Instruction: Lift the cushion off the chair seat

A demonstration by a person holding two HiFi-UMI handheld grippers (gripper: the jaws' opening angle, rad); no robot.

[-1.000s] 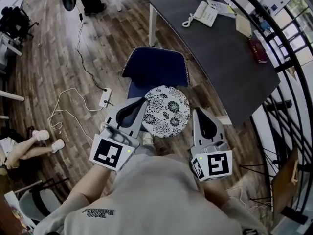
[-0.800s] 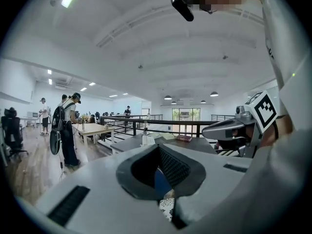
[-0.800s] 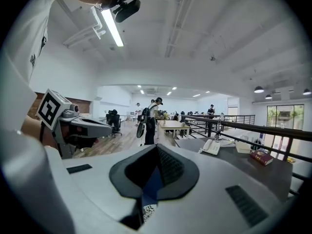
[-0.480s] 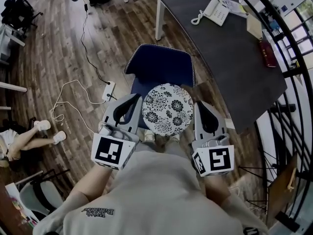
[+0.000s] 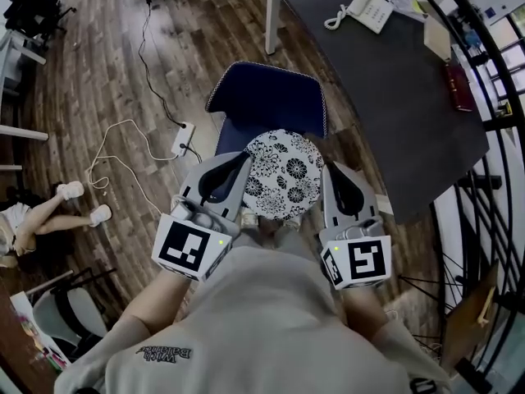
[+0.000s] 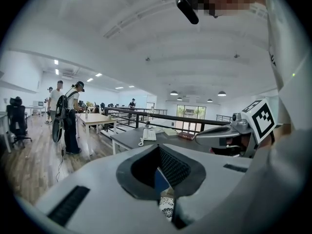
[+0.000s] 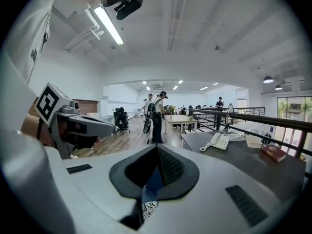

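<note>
- Flanking the round floral cushion (image 5: 283, 173), the left tool (image 5: 239, 164) and right tool (image 5: 331, 171) sit just beside its opposite edges.
- Both tools are clenched, jaws together on nothing; a sliver of cushion shows through each slit.
- Cushion lies over the front of the blue chair (image 5: 267, 101) seat; contact with the seat cannot be told.
- Dark counter (image 5: 385, 97) beyond carries a telephone (image 5: 369, 8).

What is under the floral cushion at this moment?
The blue chair shows beyond and to the left of the cushion. The seat directly beneath is covered, so I cannot tell whether the cushion rests on it or is already lifted clear.
</note>
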